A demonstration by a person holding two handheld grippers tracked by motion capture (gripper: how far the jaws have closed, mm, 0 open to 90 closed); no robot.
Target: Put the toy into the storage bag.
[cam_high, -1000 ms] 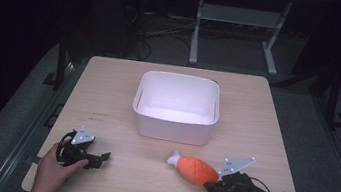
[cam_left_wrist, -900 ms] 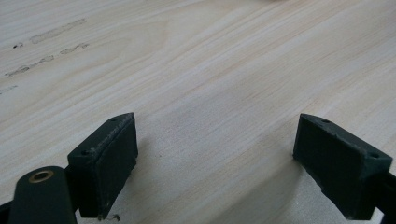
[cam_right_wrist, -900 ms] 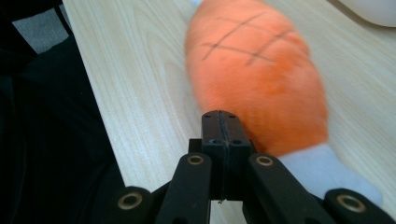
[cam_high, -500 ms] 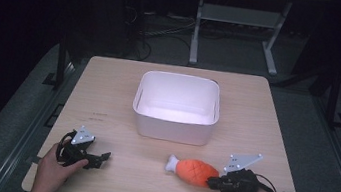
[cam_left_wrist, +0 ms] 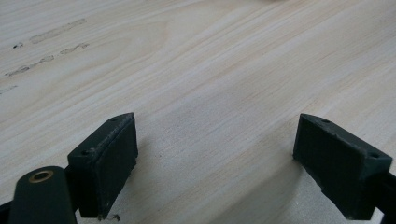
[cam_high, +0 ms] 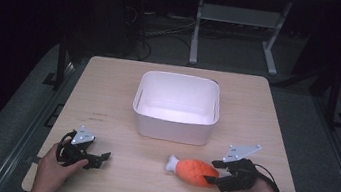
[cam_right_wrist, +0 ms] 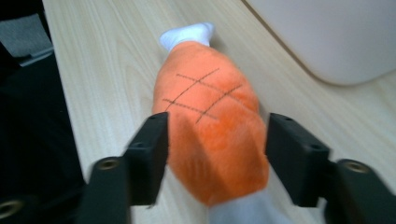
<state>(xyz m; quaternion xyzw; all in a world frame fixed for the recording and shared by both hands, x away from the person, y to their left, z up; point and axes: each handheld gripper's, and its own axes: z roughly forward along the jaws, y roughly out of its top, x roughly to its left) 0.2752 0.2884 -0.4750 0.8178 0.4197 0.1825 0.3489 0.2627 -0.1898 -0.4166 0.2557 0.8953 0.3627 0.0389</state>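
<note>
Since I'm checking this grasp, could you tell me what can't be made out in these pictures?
- Whether the right gripper presses the plush drumstick: right gripper view, pad contact blurred; jaws have just been opening.
- Drumstick's near end: cut off by the bottom edge.
- White bin floor near the front: high view, hidden by its front wall.

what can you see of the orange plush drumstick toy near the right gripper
The orange plush drumstick toy looks soft and fuzzy, with dark stitched crosshatch lines on top and a white bone-like tip. It lies on its side on the pale wooden table, in front of the white plastic bin, between the right gripper jaws, which have just been opening.
</note>
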